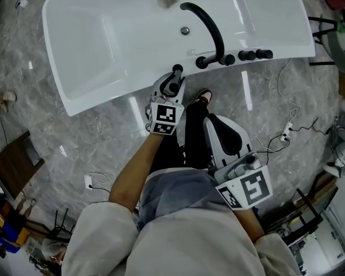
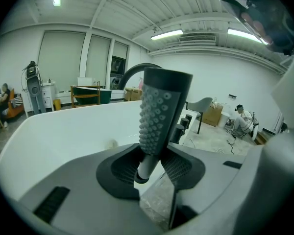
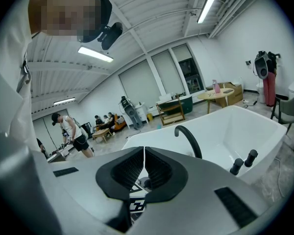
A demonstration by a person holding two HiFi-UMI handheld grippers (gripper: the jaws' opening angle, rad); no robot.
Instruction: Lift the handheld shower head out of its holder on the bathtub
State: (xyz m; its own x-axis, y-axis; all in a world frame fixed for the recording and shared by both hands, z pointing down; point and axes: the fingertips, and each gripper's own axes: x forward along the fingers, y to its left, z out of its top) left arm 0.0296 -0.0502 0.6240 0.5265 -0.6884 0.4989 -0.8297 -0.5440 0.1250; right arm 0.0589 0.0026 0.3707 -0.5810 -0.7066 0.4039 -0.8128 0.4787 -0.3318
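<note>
- The left gripper (image 2: 152, 168) is squeezing the shower head (image 2: 159, 111), a dark stick covered in little bumps.
- It is at the near edge of the smooth white bathtub (image 1: 103, 39).
- A bent black tap (image 1: 210, 25) and round black knobs (image 1: 253, 54) sit close by on that edge.
- The right gripper (image 3: 144, 165) is pressed together with nothing in it, well back from the tub.

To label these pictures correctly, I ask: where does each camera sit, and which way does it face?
Head view: on the person's head, facing steeply down at the bathtub; both forearms, left gripper and right gripper show.
Left gripper view: on that gripper, along its fingers, shut on the shower head.
Right gripper view: on that gripper, past shut fingers toward the bathtub.
Shared: all show the black spout.
</note>
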